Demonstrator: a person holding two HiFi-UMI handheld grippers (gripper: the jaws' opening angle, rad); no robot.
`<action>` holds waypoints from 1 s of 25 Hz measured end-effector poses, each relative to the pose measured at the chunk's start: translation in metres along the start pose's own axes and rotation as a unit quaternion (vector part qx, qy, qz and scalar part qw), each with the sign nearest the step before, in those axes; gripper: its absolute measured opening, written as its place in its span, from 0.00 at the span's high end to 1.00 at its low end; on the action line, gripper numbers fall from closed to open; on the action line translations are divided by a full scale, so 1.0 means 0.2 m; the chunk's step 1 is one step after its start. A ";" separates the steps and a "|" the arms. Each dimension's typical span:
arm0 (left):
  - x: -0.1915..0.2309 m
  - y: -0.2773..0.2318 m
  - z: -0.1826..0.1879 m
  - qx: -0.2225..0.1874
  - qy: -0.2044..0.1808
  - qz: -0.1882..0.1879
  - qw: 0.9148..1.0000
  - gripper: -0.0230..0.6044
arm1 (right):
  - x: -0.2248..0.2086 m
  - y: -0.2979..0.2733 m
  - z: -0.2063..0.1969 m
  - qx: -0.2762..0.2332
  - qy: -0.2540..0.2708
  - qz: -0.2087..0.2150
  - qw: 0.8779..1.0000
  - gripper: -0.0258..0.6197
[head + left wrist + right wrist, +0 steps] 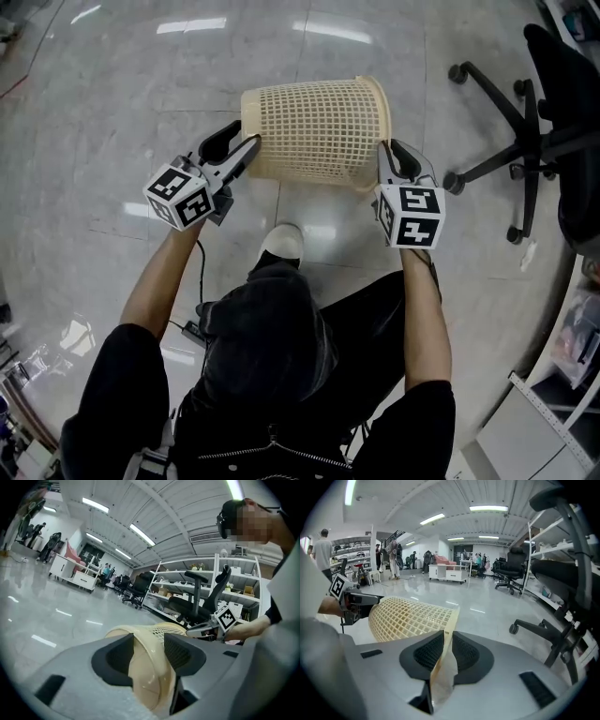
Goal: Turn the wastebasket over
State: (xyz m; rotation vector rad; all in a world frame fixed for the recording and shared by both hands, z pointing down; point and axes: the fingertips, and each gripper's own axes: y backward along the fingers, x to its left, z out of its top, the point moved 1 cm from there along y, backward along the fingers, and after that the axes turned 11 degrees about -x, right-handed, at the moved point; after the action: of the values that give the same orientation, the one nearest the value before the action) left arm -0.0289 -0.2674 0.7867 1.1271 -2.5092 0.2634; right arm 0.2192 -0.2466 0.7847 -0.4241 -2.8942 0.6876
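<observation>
A cream mesh wastebasket (319, 127) lies on its side in the air above the floor, held between my two grippers. Its narrower, solid bottom end points left and its wide rim points right. My left gripper (244, 147) is shut on the edge of the bottom end; in the left gripper view the cream bottom (150, 672) fills the gap between the pads. My right gripper (394, 157) is shut on the rim, and in the right gripper view the thin rim band (446, 653) is pinched between the pads, with the mesh wall (408, 616) running off to the left.
A black office chair (530, 141) on a wheeled base stands at the right, close to the basket. The person's shoe (282, 240) is on the glossy floor under the basket. White furniture (534, 436) sits at the lower right. Shelves and more chairs (201, 597) stand farther off.
</observation>
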 end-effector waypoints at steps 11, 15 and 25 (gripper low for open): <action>-0.07 -0.09 0.30 -0.038 -0.044 -0.028 0.998 0.66 | 0.04 -0.10 -0.14 0.036 -0.033 -0.010 0.999 0.87; -0.11 -0.12 0.30 -0.038 -0.054 -0.036 0.997 0.66 | 0.01 -0.09 -0.17 0.052 -0.030 -0.006 0.998 0.87; -0.21 -0.20 0.28 -0.034 -0.039 -0.088 0.995 0.66 | 0.02 -0.07 -0.05 0.030 0.014 -0.008 0.999 0.87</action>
State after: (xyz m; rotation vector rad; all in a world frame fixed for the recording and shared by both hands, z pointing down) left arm 0.0117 -0.2839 0.7185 1.3448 -2.4436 0.0859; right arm 0.2144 -0.2526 0.8008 -0.4003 -2.8390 0.7572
